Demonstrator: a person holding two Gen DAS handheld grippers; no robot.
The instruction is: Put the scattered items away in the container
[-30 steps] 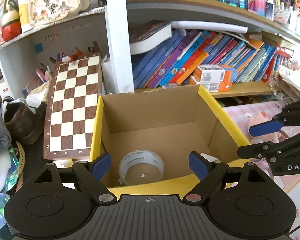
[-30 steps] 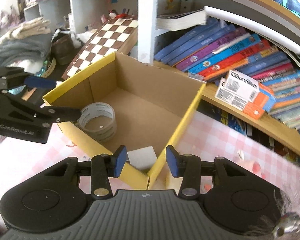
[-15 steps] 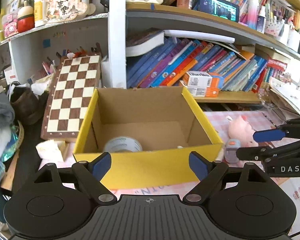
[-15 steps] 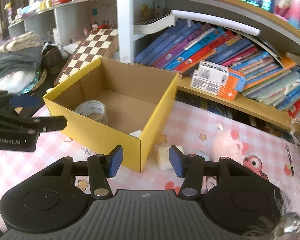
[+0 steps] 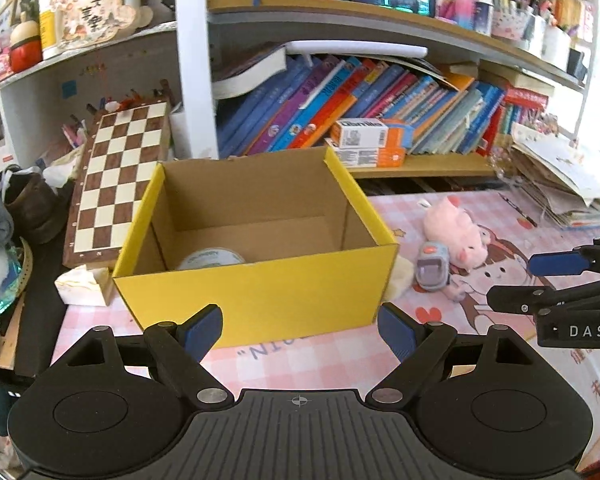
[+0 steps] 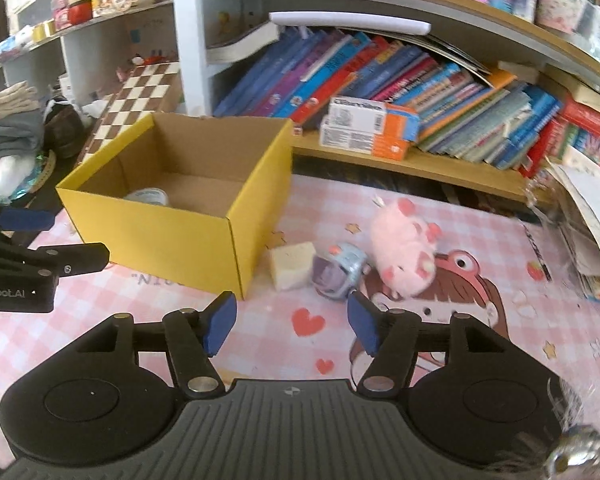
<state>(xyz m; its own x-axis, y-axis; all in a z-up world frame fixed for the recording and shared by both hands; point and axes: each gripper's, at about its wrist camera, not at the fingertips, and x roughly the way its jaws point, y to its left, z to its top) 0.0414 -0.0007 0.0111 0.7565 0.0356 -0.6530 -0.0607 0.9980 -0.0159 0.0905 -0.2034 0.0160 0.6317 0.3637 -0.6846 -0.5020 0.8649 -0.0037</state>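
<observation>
Left of centre in the right wrist view stands the yellow cardboard box [image 6: 180,208], open at the top, with a roll of tape [image 6: 148,197] showing low inside it; just to its right on the pink checked mat [image 6: 480,344] lie a pale foam block [image 6: 292,265], a small grey-blue toy [image 6: 338,271] and a pink plush pig [image 6: 406,248], the three touching or nearly so (the block sits close against the box's corner). Some items are thus in and three remain out; the likely next pick is one of that cluster. To do it well, a gripper should come down on one item alone, fingers astride it, clear of its neighbours and the box wall. The right gripper [image 6: 292,322] hovers low in the frame, aimed at the cluster, jaws spread wide and holding nothing; the left gripper [image 5: 300,330] faces the box's front wall, jaws likewise wide and empty.
</observation>
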